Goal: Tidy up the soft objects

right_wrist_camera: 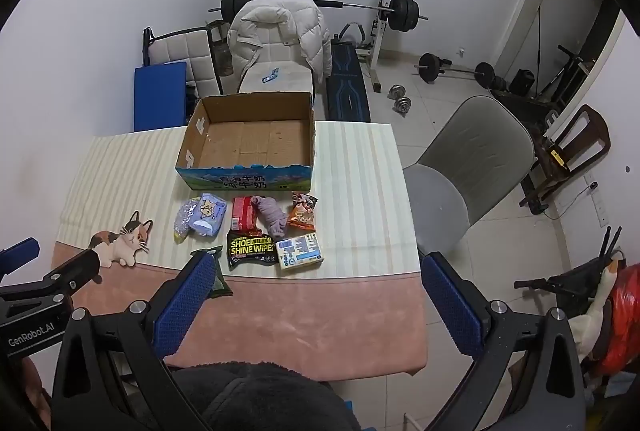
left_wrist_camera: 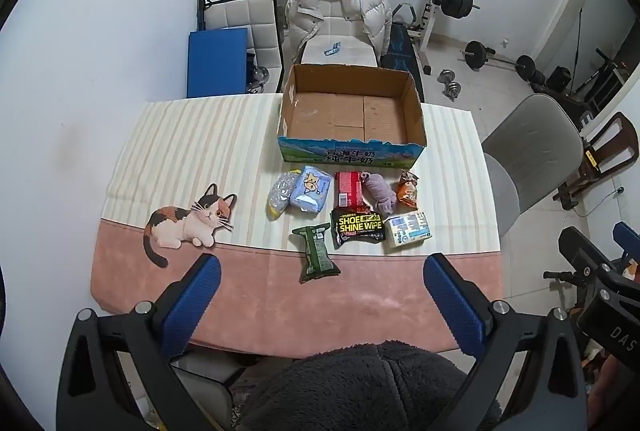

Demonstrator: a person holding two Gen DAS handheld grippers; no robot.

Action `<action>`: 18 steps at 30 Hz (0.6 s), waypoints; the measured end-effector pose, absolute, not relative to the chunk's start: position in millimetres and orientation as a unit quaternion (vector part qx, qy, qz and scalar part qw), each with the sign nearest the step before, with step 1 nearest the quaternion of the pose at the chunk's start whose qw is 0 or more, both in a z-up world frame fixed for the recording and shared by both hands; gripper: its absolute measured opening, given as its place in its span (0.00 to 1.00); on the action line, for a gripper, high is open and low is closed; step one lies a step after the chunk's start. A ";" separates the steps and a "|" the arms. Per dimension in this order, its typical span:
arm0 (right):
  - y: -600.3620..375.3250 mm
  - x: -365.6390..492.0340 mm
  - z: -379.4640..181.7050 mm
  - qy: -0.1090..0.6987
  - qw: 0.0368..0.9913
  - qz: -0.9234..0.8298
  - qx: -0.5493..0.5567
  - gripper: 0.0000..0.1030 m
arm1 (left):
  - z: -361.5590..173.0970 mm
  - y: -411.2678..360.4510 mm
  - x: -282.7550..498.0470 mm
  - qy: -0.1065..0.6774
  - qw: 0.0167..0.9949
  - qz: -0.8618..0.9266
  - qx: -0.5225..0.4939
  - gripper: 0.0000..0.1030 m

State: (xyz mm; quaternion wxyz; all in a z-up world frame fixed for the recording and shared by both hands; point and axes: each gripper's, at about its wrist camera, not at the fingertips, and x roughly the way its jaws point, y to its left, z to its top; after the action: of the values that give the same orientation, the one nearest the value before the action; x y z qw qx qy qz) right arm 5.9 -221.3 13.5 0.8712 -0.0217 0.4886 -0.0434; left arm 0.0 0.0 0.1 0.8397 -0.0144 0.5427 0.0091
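An open, empty cardboard box [left_wrist_camera: 352, 111] [right_wrist_camera: 248, 135] stands at the table's far side. In front of it lie several soft packs: a dark green pack [left_wrist_camera: 316, 253], a black "Shoe Shine Wipes" pack [left_wrist_camera: 357, 227] [right_wrist_camera: 252, 249], a white-blue tissue pack [left_wrist_camera: 409, 228] [right_wrist_camera: 300, 250], a light blue pack [left_wrist_camera: 310, 188] [right_wrist_camera: 209, 217], a silver pouch [left_wrist_camera: 281, 193], a red pack [left_wrist_camera: 349, 188], a rolled purple cloth [left_wrist_camera: 380, 193] [right_wrist_camera: 273, 217] and an orange snack bag [left_wrist_camera: 408, 189] [right_wrist_camera: 303, 216]. My left gripper [left_wrist_camera: 320, 295] and right gripper [right_wrist_camera: 316, 295] are open and empty above the near edge.
The table [left_wrist_camera: 280, 303] has a striped and pink cloth with a cat picture [left_wrist_camera: 188, 223]. A grey chair [right_wrist_camera: 468, 167] stands at its right. A chair with a white jacket [left_wrist_camera: 340, 11] and weights are behind. A dark fleece lap [left_wrist_camera: 360, 387] is below.
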 end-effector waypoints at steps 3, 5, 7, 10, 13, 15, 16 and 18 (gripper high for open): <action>-221.4 7.6 13.1 0.489 0.871 -0.043 -0.021 1.00 | 1.9 -0.1 0.4 0.542 0.840 0.009 -0.016 1.00; -221.2 7.6 13.3 0.489 0.871 -0.044 -0.023 1.00 | 2.0 -0.4 0.4 0.541 0.841 0.009 -0.016 1.00; -221.3 7.3 13.2 0.489 0.871 -0.044 -0.022 1.00 | 3.2 -0.9 0.3 0.541 0.841 0.010 -0.016 1.00; -221.8 8.2 13.4 0.486 0.873 -0.044 -0.024 1.00 | -1.4 2.0 0.3 0.541 0.841 0.011 -0.012 1.00; -220.6 8.2 12.3 0.484 0.874 -0.045 -0.024 1.00 | 4.0 2.2 2.3 0.540 0.841 0.012 -0.015 1.00; -220.6 8.6 12.4 0.484 0.874 -0.045 -0.025 1.00 | 4.4 2.9 2.8 0.540 0.841 0.013 -0.015 1.00; -221.1 8.4 12.6 0.483 0.874 -0.044 -0.024 1.00 | 6.7 1.2 2.7 0.539 0.842 0.013 -0.014 1.00; -221.7 9.3 13.4 0.482 0.875 -0.044 -0.024 1.00 | 8.5 1.4 3.3 0.537 0.843 0.014 -0.014 1.00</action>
State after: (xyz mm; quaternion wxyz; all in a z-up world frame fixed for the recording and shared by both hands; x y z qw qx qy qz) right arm 9.3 -221.7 13.4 0.8747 -0.0244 0.4821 -0.0438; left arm 3.3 1.4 8.5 0.8431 -0.0141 0.5374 0.0143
